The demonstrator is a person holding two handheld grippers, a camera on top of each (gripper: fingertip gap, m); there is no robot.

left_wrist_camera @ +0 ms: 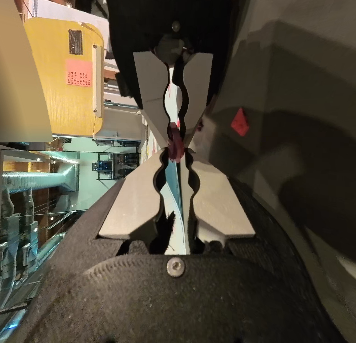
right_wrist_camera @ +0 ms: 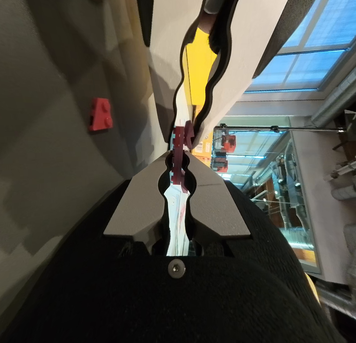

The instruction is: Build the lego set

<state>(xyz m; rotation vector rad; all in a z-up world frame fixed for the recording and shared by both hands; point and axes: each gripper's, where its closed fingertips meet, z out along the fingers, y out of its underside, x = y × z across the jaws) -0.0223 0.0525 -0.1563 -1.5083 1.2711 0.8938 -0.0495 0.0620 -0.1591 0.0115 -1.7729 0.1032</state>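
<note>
Left gripper [left_wrist_camera: 176, 151]: I read it clamped on the dark red stacked lego plate assembly [left_wrist_camera: 175, 149], tip to tip with the right gripper [left_wrist_camera: 176, 135].
Right gripper [right_wrist_camera: 178, 152]: also pinching that assembly [right_wrist_camera: 178, 160].
Surface: grey table [right_wrist_camera: 48, 160]; loose red wedge plate [right_wrist_camera: 101, 114] lies left.
Room: windows [right_wrist_camera: 308, 64], metal ducting [left_wrist_camera: 38, 179], a yellow wooden panel [left_wrist_camera: 63, 79].
</note>
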